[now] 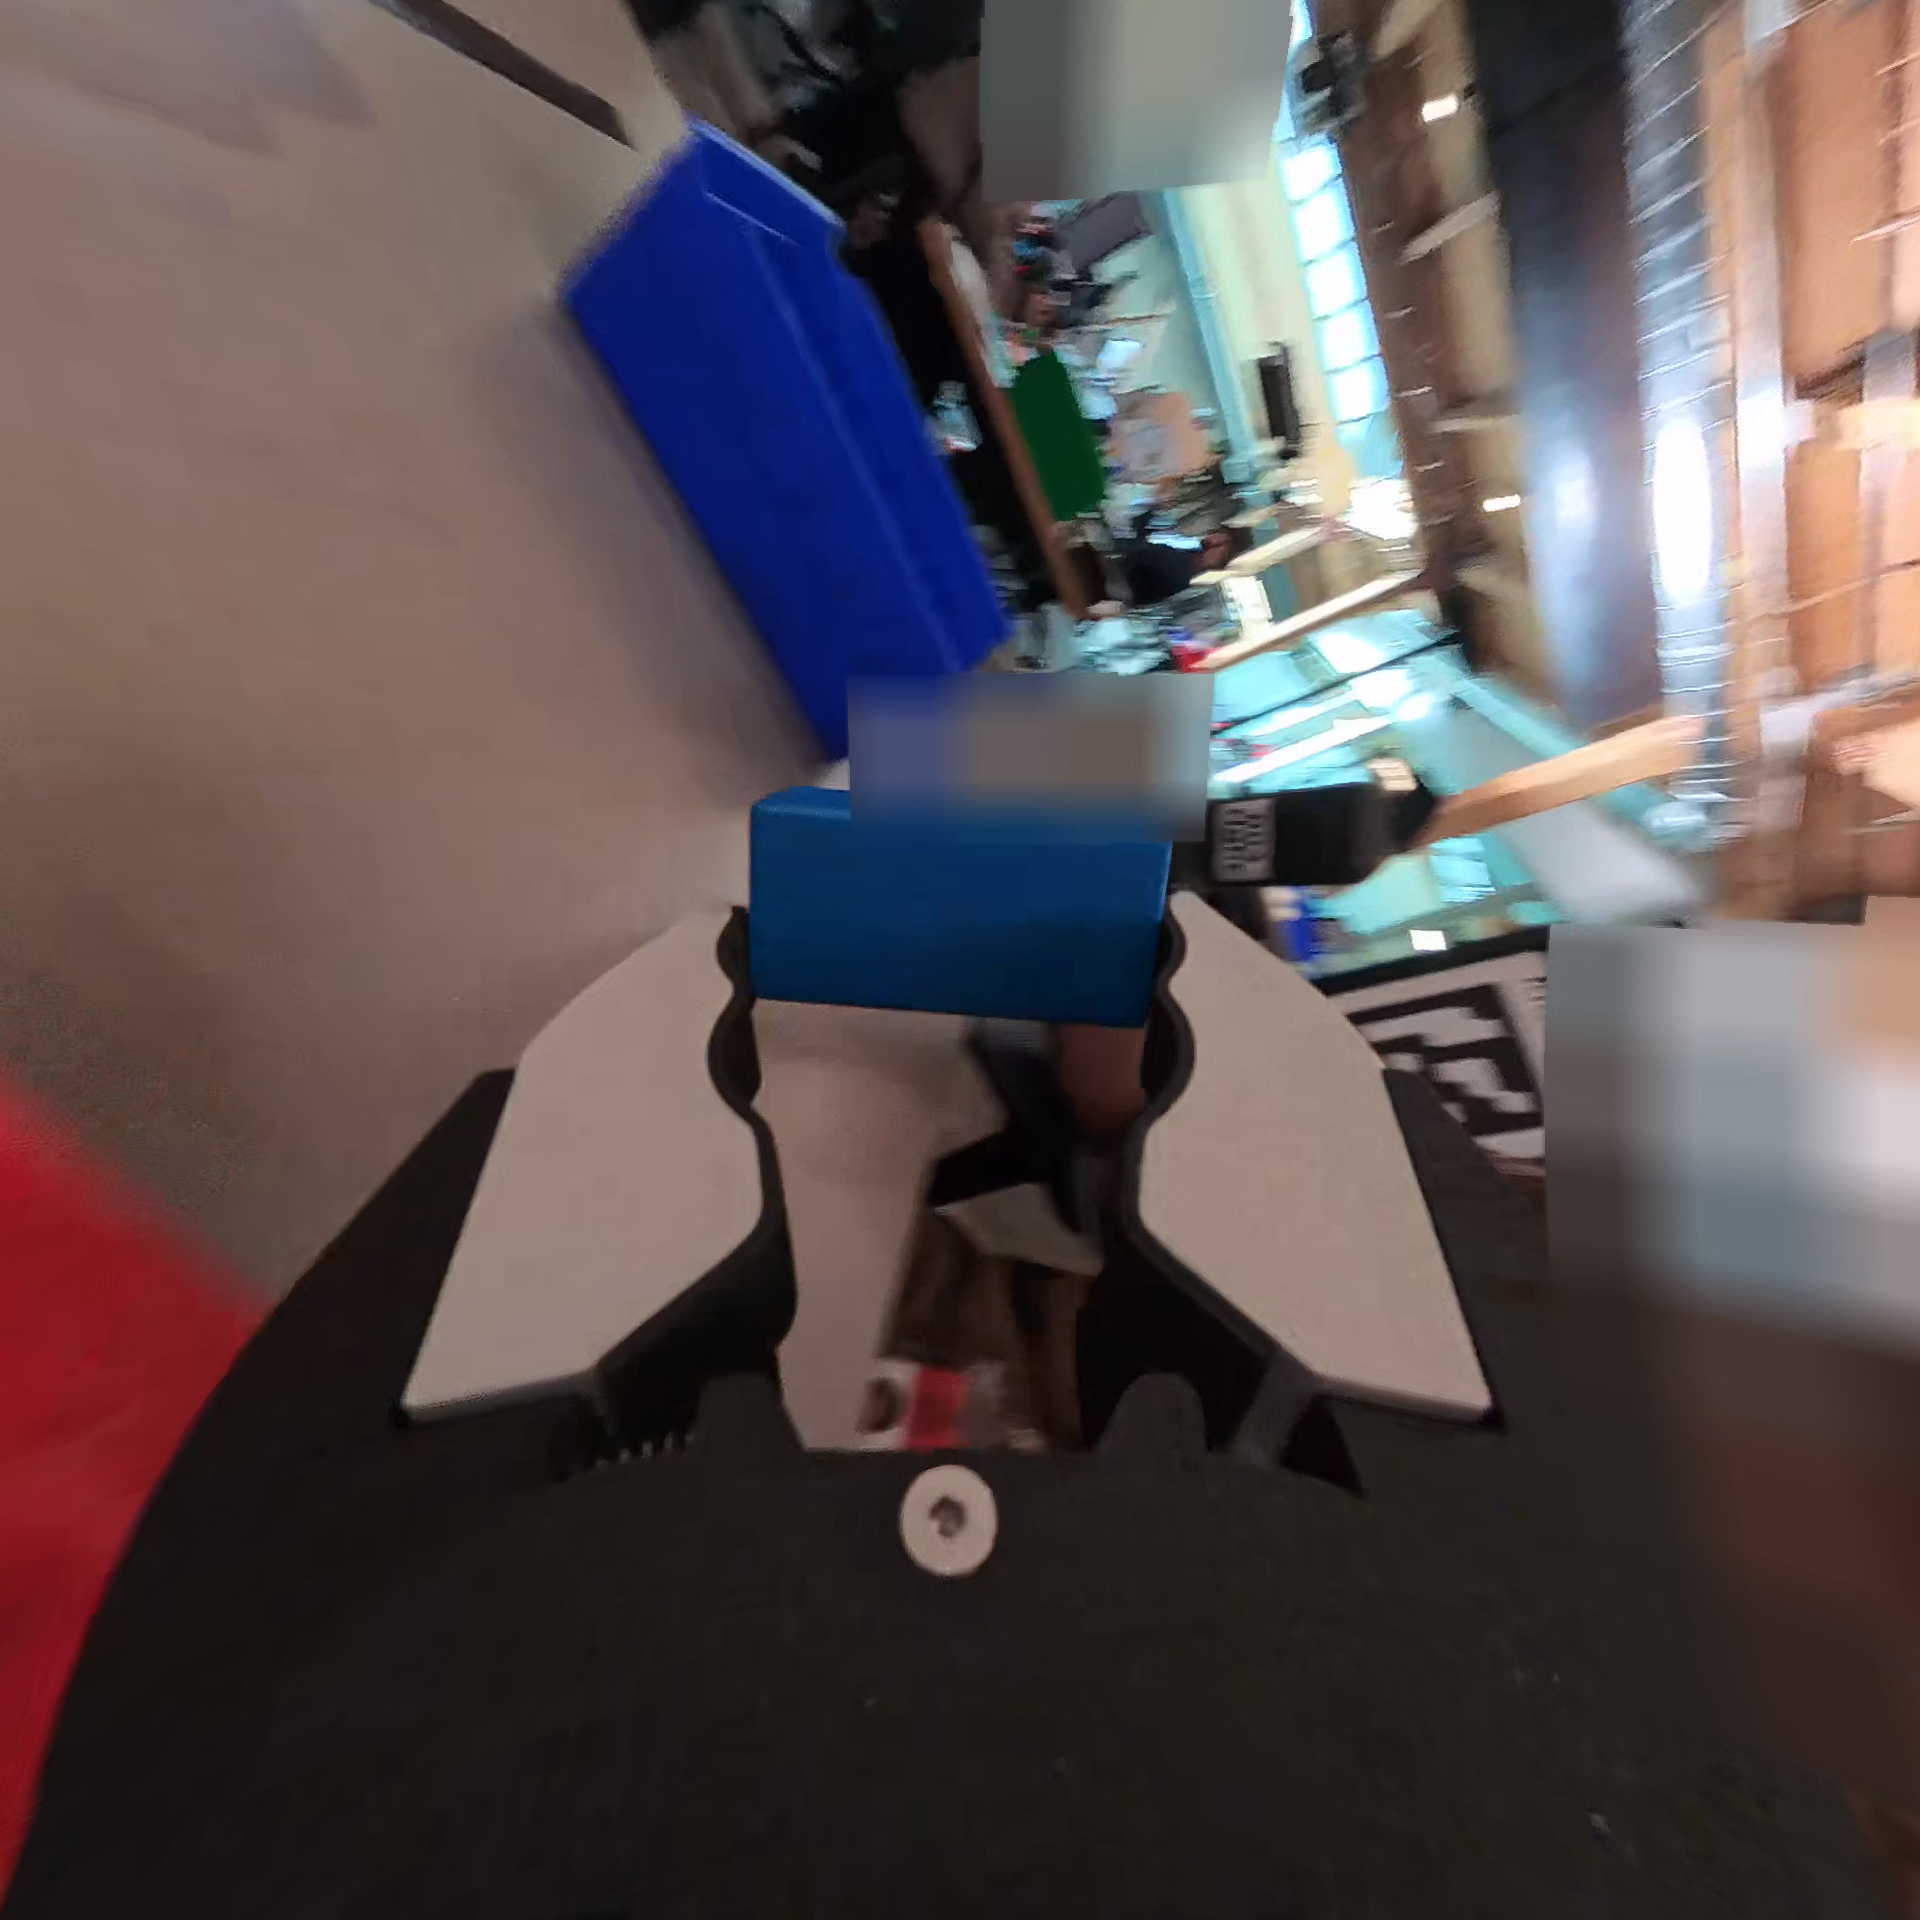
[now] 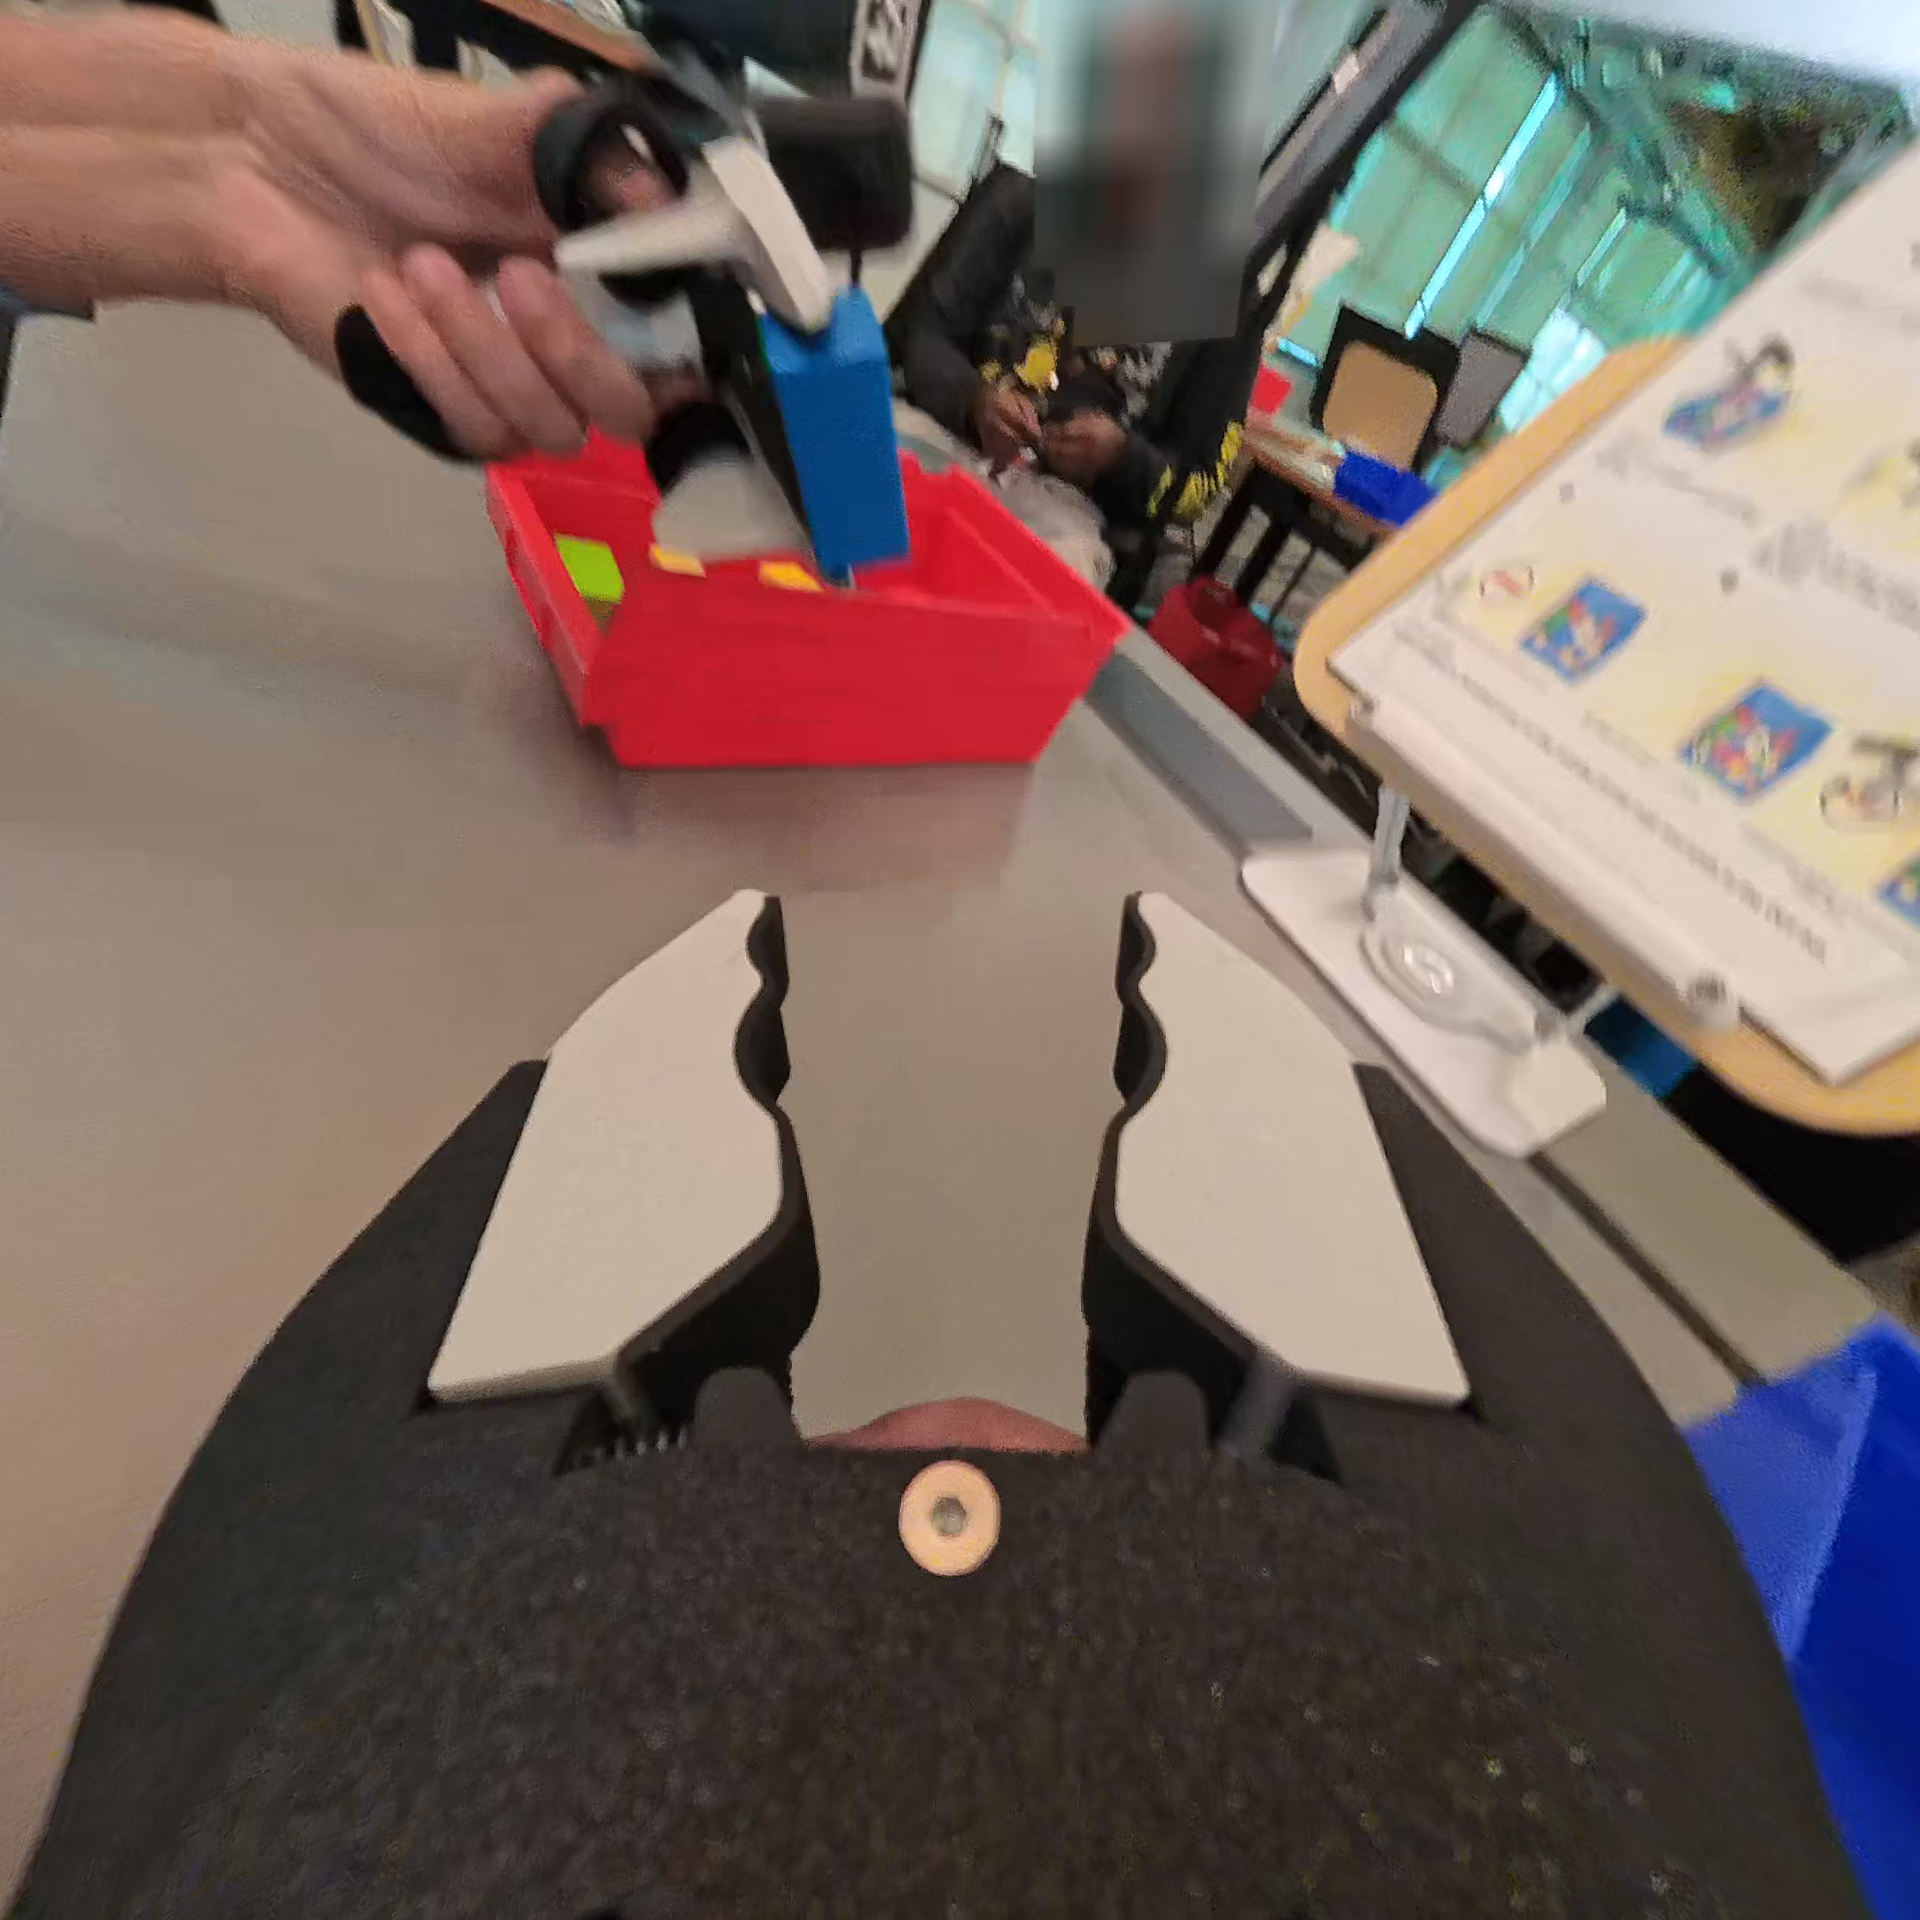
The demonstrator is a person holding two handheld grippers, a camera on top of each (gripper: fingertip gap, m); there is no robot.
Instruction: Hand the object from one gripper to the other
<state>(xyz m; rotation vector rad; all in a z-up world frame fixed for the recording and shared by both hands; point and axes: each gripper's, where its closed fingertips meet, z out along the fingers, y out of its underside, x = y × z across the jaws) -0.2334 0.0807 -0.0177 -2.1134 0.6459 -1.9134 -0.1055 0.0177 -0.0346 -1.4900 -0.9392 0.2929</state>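
left hand-held gripper (image 1: 951, 971) pinching blue block (image 1: 956, 925) at fingertips, block held above red bin (image 2: 831, 665) at 12 o'clock in right view, right hand-held gripper (image 2: 951, 935) spread, empty, over tabletop (image 2: 260, 831)

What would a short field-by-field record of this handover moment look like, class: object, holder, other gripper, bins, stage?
object: blue block
holder: left gripper, fingers shut on the block's ends
other gripper: right gripper, open, empty, above the grey table
bins: red bin with small coloured blocks under the held block; blue bin on the table
stage: block lifted, not yet passed
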